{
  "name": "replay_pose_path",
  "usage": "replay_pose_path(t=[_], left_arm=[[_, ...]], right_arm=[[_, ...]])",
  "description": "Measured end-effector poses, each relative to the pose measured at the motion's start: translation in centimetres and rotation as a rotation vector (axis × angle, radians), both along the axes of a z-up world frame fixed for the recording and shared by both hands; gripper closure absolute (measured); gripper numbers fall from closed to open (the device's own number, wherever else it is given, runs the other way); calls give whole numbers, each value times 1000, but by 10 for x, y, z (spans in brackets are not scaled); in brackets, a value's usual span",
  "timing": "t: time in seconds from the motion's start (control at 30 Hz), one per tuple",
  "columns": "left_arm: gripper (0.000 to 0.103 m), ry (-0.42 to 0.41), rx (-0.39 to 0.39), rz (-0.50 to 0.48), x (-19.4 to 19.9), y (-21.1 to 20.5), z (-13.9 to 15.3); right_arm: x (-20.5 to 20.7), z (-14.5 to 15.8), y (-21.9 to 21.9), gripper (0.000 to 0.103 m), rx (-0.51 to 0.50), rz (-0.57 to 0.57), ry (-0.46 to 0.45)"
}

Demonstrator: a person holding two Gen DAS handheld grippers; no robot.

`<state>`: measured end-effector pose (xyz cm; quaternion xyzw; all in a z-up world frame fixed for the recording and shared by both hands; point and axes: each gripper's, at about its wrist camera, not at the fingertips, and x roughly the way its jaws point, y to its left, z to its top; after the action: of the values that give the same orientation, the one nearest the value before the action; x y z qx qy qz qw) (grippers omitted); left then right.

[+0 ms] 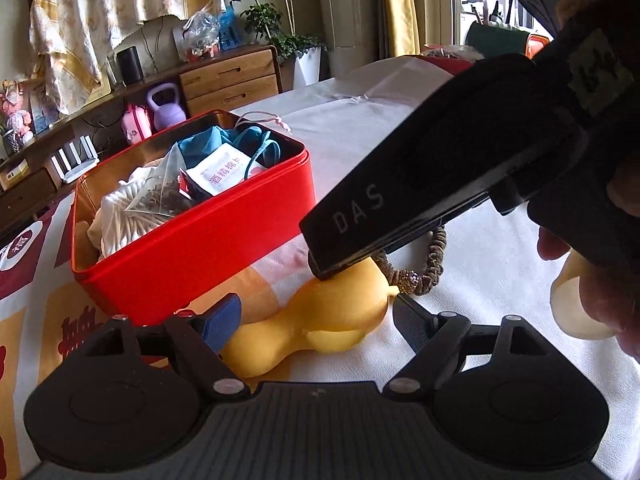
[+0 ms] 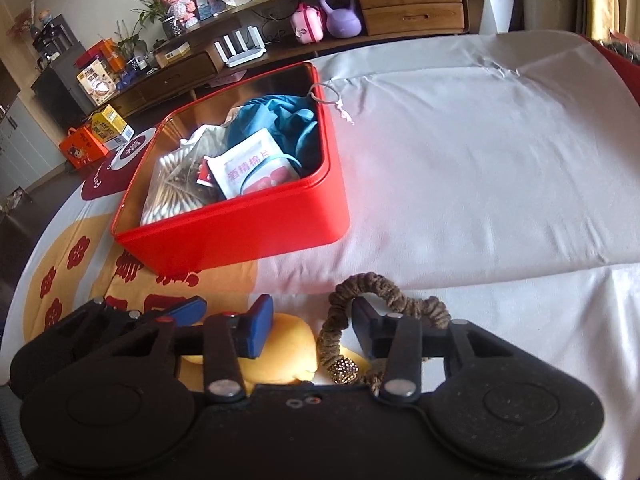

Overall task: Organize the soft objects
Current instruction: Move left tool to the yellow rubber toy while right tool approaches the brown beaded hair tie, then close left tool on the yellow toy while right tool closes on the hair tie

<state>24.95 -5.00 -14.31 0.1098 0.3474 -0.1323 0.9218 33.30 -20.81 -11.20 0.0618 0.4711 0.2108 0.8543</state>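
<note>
A yellow soft toy (image 1: 320, 322) lies on the white cloth in front of the red tin (image 1: 192, 248). My left gripper (image 1: 316, 320) stands open, with the toy between its blue and dark fingers. A brown scrunchie (image 2: 374, 282) with a glittery bead lies just right of the toy (image 2: 290, 350). My right gripper (image 2: 314, 330) points down over both. Its dark finger sits inside the scrunchie's loop and its blue finger (image 2: 260, 332) is at the toy's end. The pads are close but I see no squeeze. In the left wrist view its fingertip (image 1: 322, 272) touches the toy's top.
The red tin (image 2: 240, 236) holds a blue cloth, a white sachet, a tea bag and white fabric. My left gripper's blue finger (image 2: 184, 312) lies beside the right one. White cloth (image 2: 480, 180) spreads to the right. A hand (image 1: 580, 280) holds the right gripper. Shelves stand beyond.
</note>
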Motion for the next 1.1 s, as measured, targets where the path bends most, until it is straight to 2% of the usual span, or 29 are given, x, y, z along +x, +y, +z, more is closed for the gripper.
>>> replay_pose_path(t=[0.07,0.13,0.27,0.37,0.43,0.6,0.93,1.1], left_arm=[[27,-10,13,-2,0,0,0],[32,-17,11,-4,-1,1,0],[41,-30,9,-5,-1,0,1],[59,-34,9,-31,-4,-4,2],[64,-45,28,-39,-8,-8,1],[70,-69,42,-36,-15,-10,2],[72,-21,-31,51,-19,10,11],[72,9,-87,98,-22,19,23]], right_arm=[[3,-1,0,66,15,-7,10],[5,-1,1,74,30,-8,14],[5,0,1,78,56,3,14],[3,2,-3,84,71,2,6],[3,2,-6,88,81,0,7],[1,7,-15,96,114,-10,-4],[-19,21,-31,96,111,-15,-44],[-37,35,-34,96,101,21,-73]])
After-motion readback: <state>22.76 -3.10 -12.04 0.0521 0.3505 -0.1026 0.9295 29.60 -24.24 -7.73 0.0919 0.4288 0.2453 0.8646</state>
